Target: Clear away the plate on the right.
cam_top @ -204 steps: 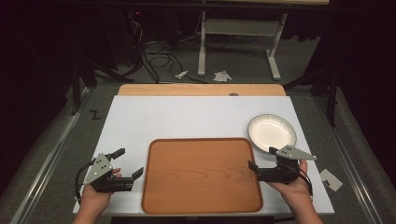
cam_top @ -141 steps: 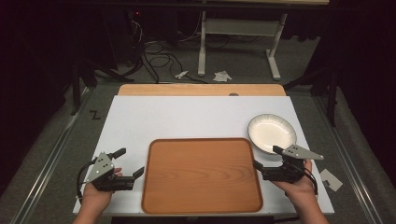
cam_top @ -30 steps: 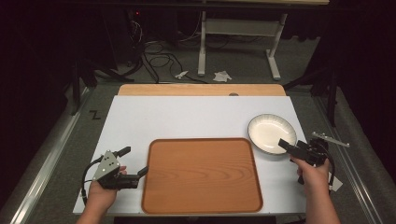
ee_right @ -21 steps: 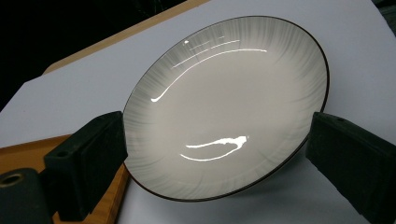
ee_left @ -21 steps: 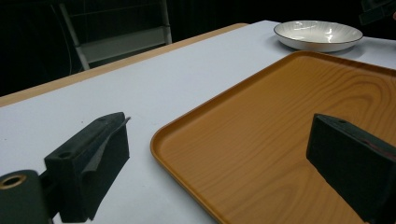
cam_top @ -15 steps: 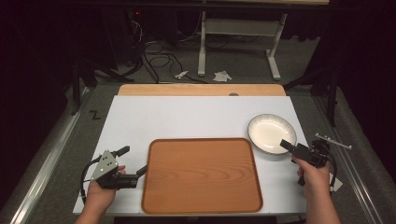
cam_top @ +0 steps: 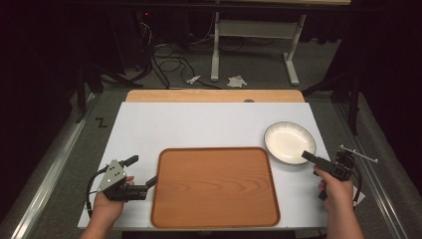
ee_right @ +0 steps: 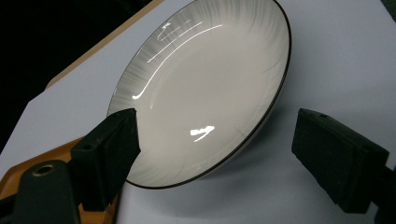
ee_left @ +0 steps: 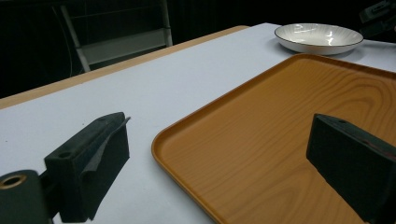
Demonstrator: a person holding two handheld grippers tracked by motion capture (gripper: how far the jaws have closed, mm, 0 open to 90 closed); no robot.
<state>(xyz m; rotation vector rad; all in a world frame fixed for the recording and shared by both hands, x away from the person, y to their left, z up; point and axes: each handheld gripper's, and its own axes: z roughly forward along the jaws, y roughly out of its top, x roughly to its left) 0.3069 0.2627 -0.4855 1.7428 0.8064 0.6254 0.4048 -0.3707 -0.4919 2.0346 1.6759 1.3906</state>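
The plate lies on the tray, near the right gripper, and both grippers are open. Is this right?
Not quite. The plate lies on the white table, beside the tray's far right corner, not on it; the high view shows this. The rest holds: it is near the right gripper, and both the right and the left gripper are open.

The white tabletop [cam_top: 199,124] meets a bare wooden strip [cam_top: 214,95] along its 12 o'clock edge. On the grey floor beyond, black cables [cam_top: 166,62] tangle at 11 o'clock beside a white metal frame [cam_top: 259,30], with crumpled paper scraps [cam_top: 237,80] between its legs. A black Z mark [cam_top: 101,122] sits at 10 o'clock.
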